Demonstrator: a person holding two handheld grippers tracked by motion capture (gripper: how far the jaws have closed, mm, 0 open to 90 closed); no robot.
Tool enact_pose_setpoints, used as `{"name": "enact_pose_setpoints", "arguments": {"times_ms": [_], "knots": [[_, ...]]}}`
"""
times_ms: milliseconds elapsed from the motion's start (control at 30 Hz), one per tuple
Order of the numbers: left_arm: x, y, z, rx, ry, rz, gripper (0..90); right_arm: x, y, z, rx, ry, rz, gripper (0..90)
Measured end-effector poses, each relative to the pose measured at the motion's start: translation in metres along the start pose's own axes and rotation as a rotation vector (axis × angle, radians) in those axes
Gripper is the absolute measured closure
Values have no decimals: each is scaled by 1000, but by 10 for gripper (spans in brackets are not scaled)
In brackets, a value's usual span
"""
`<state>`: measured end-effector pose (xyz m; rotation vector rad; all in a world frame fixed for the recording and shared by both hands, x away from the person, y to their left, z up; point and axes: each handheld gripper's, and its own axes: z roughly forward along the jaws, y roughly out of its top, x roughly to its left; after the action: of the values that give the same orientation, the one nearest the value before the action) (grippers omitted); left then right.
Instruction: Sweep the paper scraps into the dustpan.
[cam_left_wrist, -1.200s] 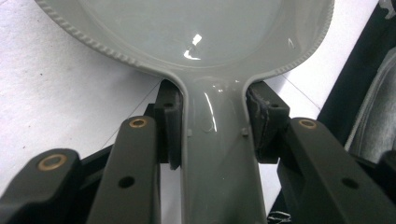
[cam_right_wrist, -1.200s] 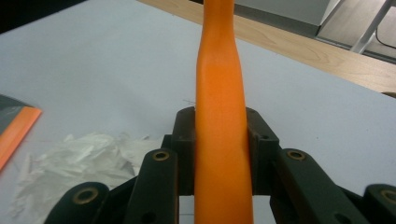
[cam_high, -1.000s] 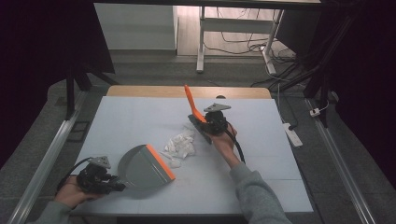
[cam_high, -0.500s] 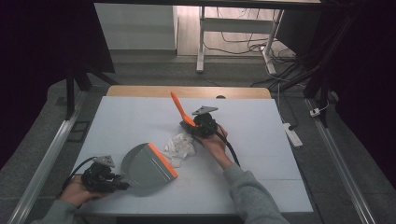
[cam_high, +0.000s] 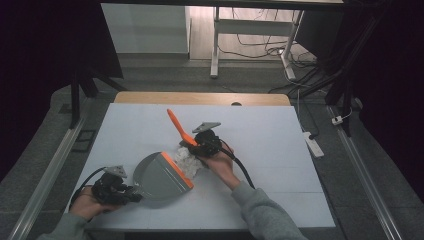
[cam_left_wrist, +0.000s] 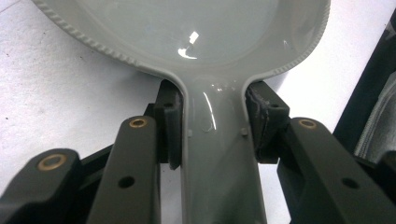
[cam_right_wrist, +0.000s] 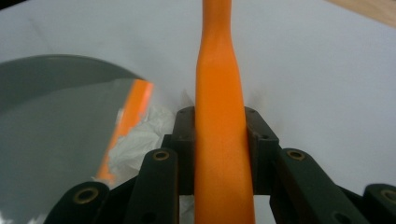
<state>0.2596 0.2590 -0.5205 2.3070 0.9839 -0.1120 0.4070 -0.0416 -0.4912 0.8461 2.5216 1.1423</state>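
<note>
The left gripper (cam_high: 131, 191) sits at the near left of the surface (cam_high: 280, 150), its jaws clamped on the grey handle of the dustpan (cam_high: 160, 176); in the left gripper view the pads (cam_left_wrist: 172, 122) press on either side of that handle, just short of where it widens into the pan (cam_left_wrist: 196, 32). The dustpan lies flat on the surface to the right of this gripper, its open mouth turned right and edged by an orange lip (cam_high: 177, 169). A hand (cam_high: 87, 202) holds the gripper from the near edge, with a black cable looping beside it

The right gripper (cam_high: 197, 145) is near the middle of the surface, pinching the orange handle of the brush (cam_high: 176, 125); in the right gripper view the pads (cam_right_wrist: 185, 140) grip the handle (cam_right_wrist: 219, 116) from both sides. The handle slants up and away to the far left, clear of the surface. The hand (cam_high: 222, 165) that holds this gripper comes in from the near right, in a grey sleeve (cam_high: 260, 215)

Between the two grippers lies a clump of crumpled white paper (cam_high: 186, 159), touching the dustpan's orange lip and just beneath the right gripper. In the right gripper view the paper (cam_right_wrist: 140, 135) sits against the lip, left of the jaws

Beyond the far edge of the surface stands a white table frame (cam_high: 215, 45) on the floor, with cables trailing to the right
</note>
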Motion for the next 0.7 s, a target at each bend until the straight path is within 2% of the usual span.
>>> {"name": "enact_pose_setpoints", "arguments": {"times_ms": [67, 100, 133, 200, 267, 367, 433, 567, 700], "knots": [[0, 0, 0, 0, 3, 3, 613, 9, 1, 0, -4, 39, 7, 703], [0, 0, 0, 0, 2, 3, 613, 19, 4, -1, -5, 73, -7, 703], [0, 0, 0, 0, 2, 2, 613, 19, 4, -1, -5, 73, -7, 703], [0, 0, 0, -1, 1, 2, 613, 24, 7, -5, -20, 110, -15, 703], [0, 0, 0, -2, 0, 2, 613, 24, 12, -14, -63, 132, -5, 703], [0, 0, 0, -1, -1, 1, 613, 13, 19, -33, -134, 110, 18, 703], [0, 0, 0, 0, -2, 2, 613, 3, 20, -43, -165, 74, 36, 703], [0, 0, 0, -1, 0, 3, 613, -19, 17, -54, -181, 11, 85, 703], [0, 0, 1, -2, 4, 5, 613, -34, 13, -53, -169, -17, 112, 702]]}}
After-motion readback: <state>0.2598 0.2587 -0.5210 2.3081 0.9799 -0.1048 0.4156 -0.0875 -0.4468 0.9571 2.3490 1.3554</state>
